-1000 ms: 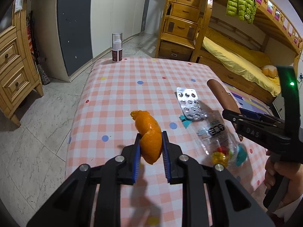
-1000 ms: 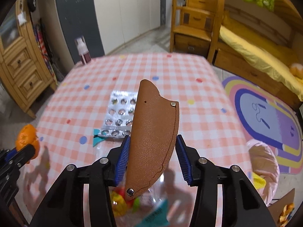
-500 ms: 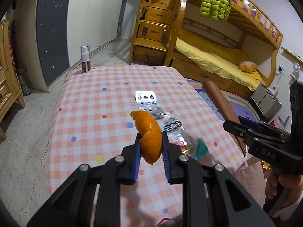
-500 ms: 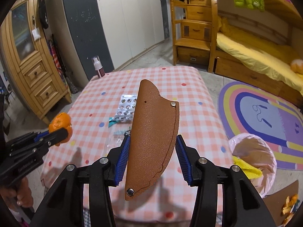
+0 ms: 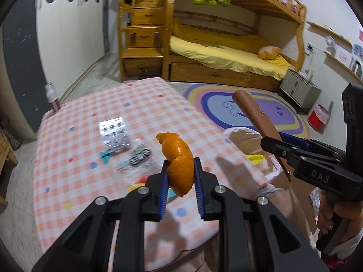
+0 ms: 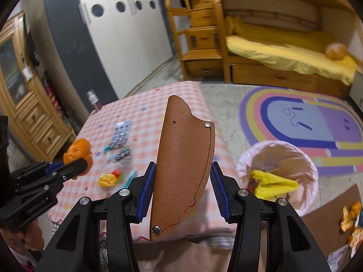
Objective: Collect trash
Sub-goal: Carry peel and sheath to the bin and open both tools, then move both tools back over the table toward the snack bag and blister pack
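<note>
My left gripper (image 5: 180, 172) is shut on a curled piece of orange peel (image 5: 179, 165), held above the near edge of the pink checked table (image 5: 140, 108). My right gripper (image 6: 182, 176) is shut on a brown leather sheath (image 6: 183, 163) that stands upright between its blue pads. In the left wrist view the right gripper (image 5: 283, 145) and the sheath (image 5: 256, 117) are off to the right, over the bin (image 5: 245, 136). The bin (image 6: 301, 165), lined with a pink bag, stands on the floor right of the table with something yellow (image 6: 274, 181) inside. The right wrist view has the left gripper (image 6: 74, 165) and peel (image 6: 78, 150) at left.
On the table lie a silver blister pack (image 5: 114, 131), a clear snack wrapper (image 5: 138, 156) and a spray bottle (image 5: 52, 97) at the far corner. Brown cardboard with orange peels (image 6: 349, 217) lies on the floor beside the bin. A rainbow rug (image 6: 306, 124) and a bunk bed lie beyond.
Both grippers have pulled back from the table and swung to the right, each keeping its load. The table has dropped away to the left and the bin has come into view.
</note>
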{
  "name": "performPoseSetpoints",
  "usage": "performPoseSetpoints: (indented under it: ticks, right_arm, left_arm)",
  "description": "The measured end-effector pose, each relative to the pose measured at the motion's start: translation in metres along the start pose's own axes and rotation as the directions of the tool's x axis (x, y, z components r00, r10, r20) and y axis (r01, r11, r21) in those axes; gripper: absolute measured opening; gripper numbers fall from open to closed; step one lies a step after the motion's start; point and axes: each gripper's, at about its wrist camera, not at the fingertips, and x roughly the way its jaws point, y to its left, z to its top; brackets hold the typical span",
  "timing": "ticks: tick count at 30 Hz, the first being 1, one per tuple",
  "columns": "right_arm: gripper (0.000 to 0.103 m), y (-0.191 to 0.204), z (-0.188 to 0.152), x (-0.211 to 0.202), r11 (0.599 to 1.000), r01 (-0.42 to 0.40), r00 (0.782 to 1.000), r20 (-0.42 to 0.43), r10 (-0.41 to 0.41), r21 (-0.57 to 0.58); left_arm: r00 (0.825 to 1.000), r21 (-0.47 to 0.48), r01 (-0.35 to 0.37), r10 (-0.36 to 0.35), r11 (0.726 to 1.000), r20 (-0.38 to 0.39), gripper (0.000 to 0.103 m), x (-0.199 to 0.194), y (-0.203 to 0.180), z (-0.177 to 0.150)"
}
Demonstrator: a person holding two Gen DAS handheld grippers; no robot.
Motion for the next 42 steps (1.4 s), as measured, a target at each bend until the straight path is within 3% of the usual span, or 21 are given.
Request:
performPoseSetpoints:
  ticks: [8, 16, 29, 31, 32, 33, 42]
  right_arm:
    - [0.049, -0.066, -0.011, -0.023, 0.989, 0.079, 0.996, 0.030, -0.083, 0.123]
    - [0.049, -0.131, -0.017, -0.022, 0.959, 0.149, 0.987, 0.020, -0.159, 0.242]
    - [0.050, -0.196, 0.007, 0.005, 0.928, 0.144, 0.984, 0.049, -0.170, 0.345]
    - [0.052, -0.202, 0.010, 0.013, 0.925, 0.154, 0.983, 0.043, -0.180, 0.348]
    - [0.055, -0.206, 0.011, 0.019, 0.920, 0.178, 0.980, 0.022, -0.198, 0.349]
    - [0.058, -0.208, 0.011, 0.022, 0.918, 0.188, 0.979, 0.012, -0.205, 0.349]
    - [0.058, -0.206, -0.006, 0.018, 0.910, 0.197, 0.979, -0.030, -0.200, 0.366]
  left_arm:
    - [0.996, 0.129, 0.090, -0.086, 0.988, -0.037, 0.019, 0.038, -0.065, 0.020]
    - [0.986, 0.259, 0.160, -0.144, 0.952, -0.079, 0.019, 0.086, -0.133, 0.042]
    - [0.973, 0.299, 0.216, -0.179, 0.929, -0.147, 0.020, 0.161, -0.182, 0.064]
    - [0.972, 0.301, 0.216, -0.177, 0.929, -0.152, 0.033, 0.170, -0.184, 0.067]
    - [0.975, 0.299, 0.204, -0.165, 0.932, -0.151, 0.053, 0.174, -0.184, 0.068]
    - [0.977, 0.297, 0.193, -0.155, 0.935, -0.148, 0.062, 0.176, -0.184, 0.068]
    - [0.988, 0.226, 0.111, -0.083, 0.968, -0.131, 0.063, 0.164, -0.148, 0.064]
